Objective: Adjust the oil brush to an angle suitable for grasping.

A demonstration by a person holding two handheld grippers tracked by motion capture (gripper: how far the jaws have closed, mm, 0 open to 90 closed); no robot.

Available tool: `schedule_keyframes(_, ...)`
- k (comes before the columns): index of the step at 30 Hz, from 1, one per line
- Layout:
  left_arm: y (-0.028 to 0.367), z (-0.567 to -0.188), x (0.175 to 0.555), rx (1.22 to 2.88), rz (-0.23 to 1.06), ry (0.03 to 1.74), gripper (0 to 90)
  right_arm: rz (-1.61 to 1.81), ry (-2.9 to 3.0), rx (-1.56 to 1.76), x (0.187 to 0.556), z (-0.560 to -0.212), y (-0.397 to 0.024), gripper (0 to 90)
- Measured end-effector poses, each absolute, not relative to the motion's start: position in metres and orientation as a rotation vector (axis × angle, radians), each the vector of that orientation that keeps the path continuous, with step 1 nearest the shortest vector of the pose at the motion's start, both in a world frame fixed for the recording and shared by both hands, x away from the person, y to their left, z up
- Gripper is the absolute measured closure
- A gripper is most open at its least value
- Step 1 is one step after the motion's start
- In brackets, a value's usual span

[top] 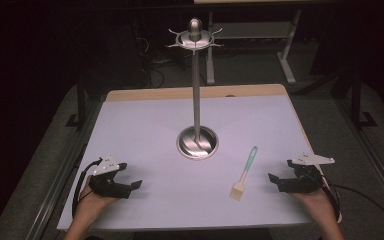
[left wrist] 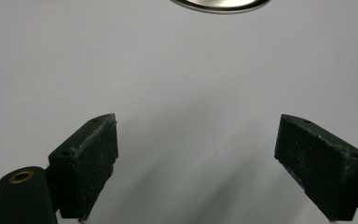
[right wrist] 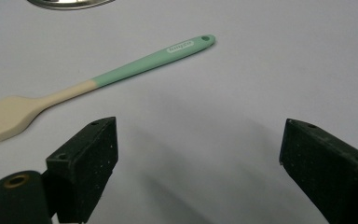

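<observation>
Looking down on the table (top: 145, 115), I take the metal stand (top: 197, 90) as my landmark: its round base sits mid-table and its pole rises to a hooked top. The brush (top: 244, 173) lies flat just right of the base and nearer me, mint handle toward the stand, cream bristles toward my edge. My left gripper (top: 130, 181) rests near-left of the stand, jaws spread wide with nothing between them. My right gripper (top: 276, 180) rests near-right, just beyond the brush, jaws equally wide apart and empty, the brush (right wrist: 98, 81) lying ahead of them untouched.
</observation>
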State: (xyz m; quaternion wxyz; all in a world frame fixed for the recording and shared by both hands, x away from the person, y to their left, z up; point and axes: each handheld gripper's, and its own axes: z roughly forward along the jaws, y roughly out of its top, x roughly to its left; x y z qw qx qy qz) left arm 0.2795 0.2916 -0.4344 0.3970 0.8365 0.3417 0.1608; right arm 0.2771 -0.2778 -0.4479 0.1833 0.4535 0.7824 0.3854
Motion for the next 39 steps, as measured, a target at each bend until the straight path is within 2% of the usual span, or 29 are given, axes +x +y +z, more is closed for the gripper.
schedule_keyframes(7, 0.291, -0.433, 0.277, 2.099, 0.407, 0.861, 13.3, 1.106, 2.217, 1.28, 0.279, -0.448, -0.278, 13.6)
schedule_keyframes(8, 0.291, -0.432, 0.276, 2.093, 0.405, 0.859, 13.3, 1.116, 2.206, 1.29, 0.28, -0.446, -0.278, 19.3)
schedule_keyframes(10, 0.291, -0.432, 0.276, 2.095, 0.411, 0.852, 13.3, 1.12, 2.202, 1.297, 0.28, -0.444, -0.278, 22.5)
schedule_keyframes(11, 0.292, -0.431, 0.275, 2.097, 0.41, 0.851, 13.5, 1.122, 2.197, 1.307, 0.281, -0.441, -0.278, 31.0)
schedule_keyframes(12, 0.292, -0.431, 0.275, 2.095, 0.411, 0.852, 13.5, 1.122, 2.197, 1.307, 0.281, -0.441, -0.278, 31.0)
schedule_keyframes(13, 0.292, -0.431, 0.274, 2.087, 0.409, 0.858, 13.5, 1.121, 2.19, 1.31, 0.281, -0.439, -0.278, 35.4)
schedule_keyframes(14, 0.293, -0.43, 0.273, 2.069, 0.406, 0.863, 13.7, 1.121, 2.191, 1.309, 0.283, -0.436, -0.277, 44.3)
schedule_keyframes(15, 0.293, -0.43, 0.273, 2.069, 0.406, 0.863, 13.7, 1.121, 2.191, 1.309, 0.283, -0.436, -0.277, 44.3)
schedule_keyframes(16, 0.293, -0.429, 0.273, 2.063, 0.407, 0.862, 13.7, 1.119, 2.191, 1.306, 0.284, -0.434, -0.276, 49.1)
schedule_keyframes(17, 0.293, -0.428, 0.272, 2.072, 0.413, 0.856, 13.8, 1.111, 2.193, 1.293, 0.288, -0.43, -0.273, 59.5)
schedule_keyframes(18, 0.293, -0.428, 0.272, 2.072, 0.413, 0.856, 13.8, 1.111, 2.193, 1.293, 0.288, -0.43, -0.273, 59.5)
schedule_keyframes(20, 0.292, -0.428, 0.271, 2.065, 0.41, 0.866, 13.8, 1.108, 2.209, 1.279, 0.292, -0.428, -0.27, 68.4)
schedule_keyframes(21, 0.292, -0.428, 0.271, 2.06, 0.411, 0.867, 13.8, 1.1, 2.222, 1.259, 0.298, -0.427, -0.266, 76.7)
schedule_keyframes(22, 0.292, -0.427, 0.271, 2.072, 0.419, 0.853, 13.8, 1.1, 2.222, 1.259, 0.298, -0.427, -0.266, 76.7)
schedule_keyframes(25, 0.291, -0.428, 0.27, 2.078, 0.415, 0.855, 14.0, 1.086, 2.246, 1.229, 0.307, -0.424, -0.256, 89.8)
schedule_keyframes(39, 0.289, -0.432, 0.272, 2.064, 0.395, 0.859, 14.1, 1.074, 2.301, 1.257, 0.345, -0.431, -0.256, 90.0)
